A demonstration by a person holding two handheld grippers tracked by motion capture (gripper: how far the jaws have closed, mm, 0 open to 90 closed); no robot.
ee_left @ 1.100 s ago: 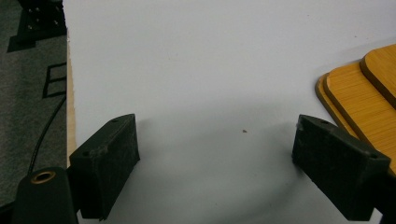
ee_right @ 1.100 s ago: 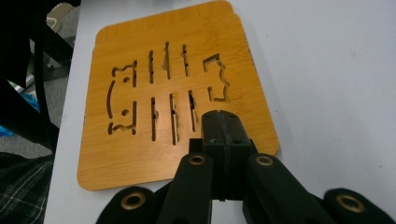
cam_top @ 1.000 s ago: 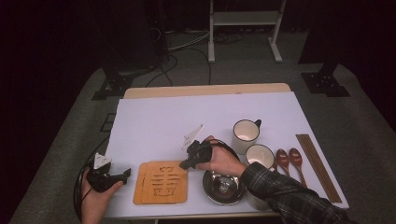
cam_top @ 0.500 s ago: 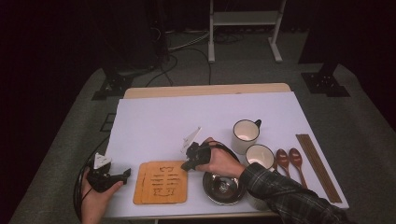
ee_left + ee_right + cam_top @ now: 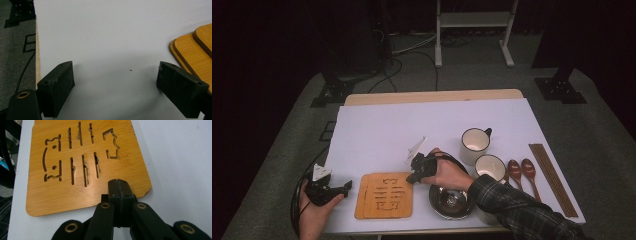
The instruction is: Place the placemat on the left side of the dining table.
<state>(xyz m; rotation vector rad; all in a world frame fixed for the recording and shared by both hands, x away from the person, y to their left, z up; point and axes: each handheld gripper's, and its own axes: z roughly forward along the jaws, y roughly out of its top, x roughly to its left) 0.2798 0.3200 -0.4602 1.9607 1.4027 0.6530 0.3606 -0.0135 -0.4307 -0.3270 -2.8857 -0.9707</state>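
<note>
The right gripper (image 5: 119,188) has its jaws pressed flat together with nothing between them, their tip resting over the near edge of the top bamboo trivet (image 5: 82,165), close to one rounded corner; whether it actually touches the wood I cannot tell. From above, that gripper (image 5: 413,176) sits at the right far corner of the trivet (image 5: 387,195), which lies on a second trivet (image 5: 358,202) peeking out at its left, both near the front edge of the white table (image 5: 412,125). The left gripper (image 5: 116,85) has its jaws standing wide apart over bare tabletop, holding nothing, with the stacked trivets off to one side; from above it (image 5: 343,187) rests at the table's front left corner. Just right of the trivets is a steel bowl (image 5: 452,201), then two mugs (image 5: 474,144), two wooden spoons (image 5: 521,172) and chopsticks (image 5: 552,177).
</note>
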